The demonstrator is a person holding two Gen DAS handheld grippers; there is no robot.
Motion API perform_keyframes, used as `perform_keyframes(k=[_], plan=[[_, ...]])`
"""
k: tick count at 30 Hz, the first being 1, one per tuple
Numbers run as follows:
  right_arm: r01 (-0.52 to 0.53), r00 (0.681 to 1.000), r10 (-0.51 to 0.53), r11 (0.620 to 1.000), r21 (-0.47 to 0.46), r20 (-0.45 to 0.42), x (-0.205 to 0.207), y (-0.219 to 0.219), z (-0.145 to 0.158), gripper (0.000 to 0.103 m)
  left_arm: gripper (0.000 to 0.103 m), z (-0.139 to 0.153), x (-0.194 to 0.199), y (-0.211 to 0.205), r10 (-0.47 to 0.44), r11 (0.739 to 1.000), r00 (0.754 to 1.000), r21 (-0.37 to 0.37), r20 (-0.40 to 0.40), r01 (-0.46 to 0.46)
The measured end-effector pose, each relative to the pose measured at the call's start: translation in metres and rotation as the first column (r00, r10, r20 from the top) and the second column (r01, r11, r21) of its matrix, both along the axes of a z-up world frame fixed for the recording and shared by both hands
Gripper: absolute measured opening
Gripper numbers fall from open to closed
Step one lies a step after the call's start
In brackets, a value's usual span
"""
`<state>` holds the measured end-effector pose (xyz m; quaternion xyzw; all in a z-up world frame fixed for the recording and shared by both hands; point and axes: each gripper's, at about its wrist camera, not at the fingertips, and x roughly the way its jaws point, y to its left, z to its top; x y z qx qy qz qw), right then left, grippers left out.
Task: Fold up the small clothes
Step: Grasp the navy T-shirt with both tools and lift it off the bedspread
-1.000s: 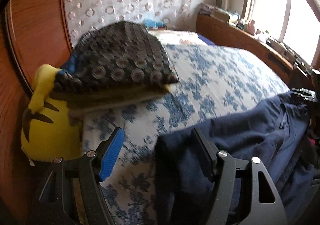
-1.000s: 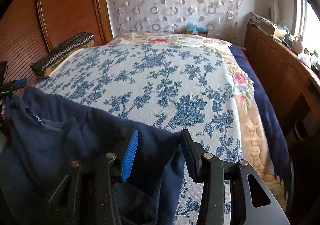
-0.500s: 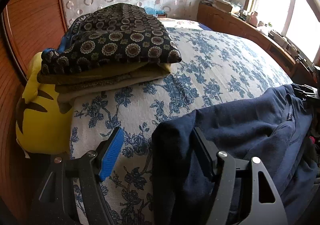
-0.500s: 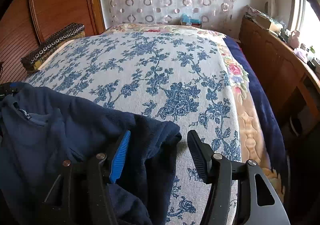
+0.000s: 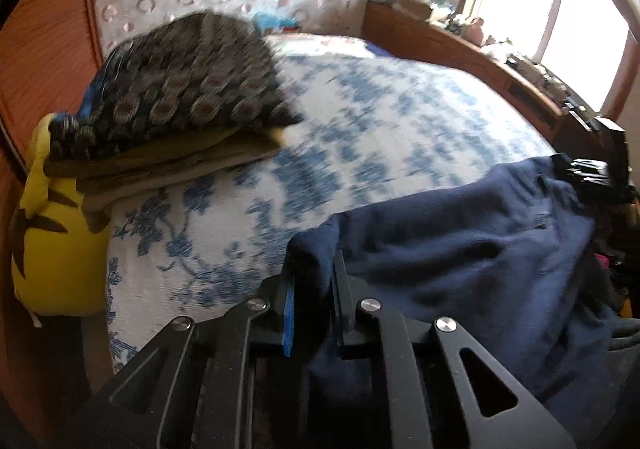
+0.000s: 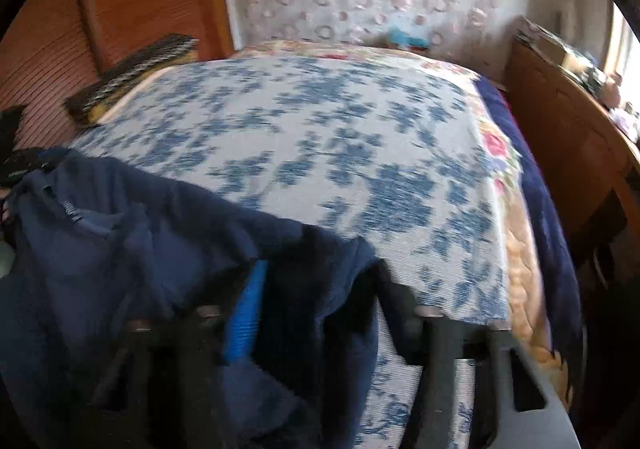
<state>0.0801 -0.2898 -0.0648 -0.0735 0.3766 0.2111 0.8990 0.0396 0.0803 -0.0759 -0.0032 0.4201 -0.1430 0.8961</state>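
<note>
Fingers of the left gripper (image 5: 312, 301) are drawn together on a corner fold of the navy garment (image 5: 460, 249), the cloth pinched between the blue pad and the black one. From that grip the garment is spread rightward across the near edge of the bed (image 5: 360, 137), its long axis running side to side toward the right gripper (image 6: 320, 313). There the fingers are seen apart, with a bunched navy edge lying between them; the view is blurred, so whether either pad touches the cloth cannot be told. A collar with a label (image 6: 70, 211) is seen at the garment's far left in the right view. Beyond, a folded stack (image 5: 180, 101) is set at the bed's left side, with a yellow plush (image 5: 52, 245) wedged beside it against the wooden wardrobe (image 5: 44, 61).
</note>
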Motion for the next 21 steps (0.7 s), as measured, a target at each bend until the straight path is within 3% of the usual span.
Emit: perform_keyframes(k=[1, 5, 11, 14, 21], plan=[[-0.032, 0.999, 0.033, 0.999, 0.018, -0.011, -0.001, 0.002, 0.000, 0.017, 0.014, 0.007, -0.006, -0.004, -0.009, 1.000, 1.000, -0.003, 0.020, 0.009], [-0.062, 0.998, 0.061, 0.996, 0.061, 0.016, -0.012, 0.000, 0.011, 0.014, 0.014, 0.045, -0.029, -0.011, -0.013, 0.999, 0.993, -0.027, 0.114, 0.016], [-0.086, 0.988, 0.065, 0.984, 0.153, 0.139, -0.046, -0.015, 0.056, 0.013, 0.012, 0.094, -0.059, -0.017, -0.010, 0.999, 0.968, -0.047, 0.253, 0.023], [-0.134, 0.975, 0.098, 0.976, 0.174, 0.199, -0.070, -0.017, 0.081, 0.013, 0.012, 0.126, -0.076, -0.019, 0.007, 0.996, 0.935, -0.089, 0.355, 0.026], [-0.225, 0.929, 0.134, 0.945, 0.237, 0.345, -0.116, -0.031, 0.158, 0.012, 0.012, 0.216, -0.115, -0.024, 0.016, 0.993, 0.819, -0.103, 0.574, 0.053]])
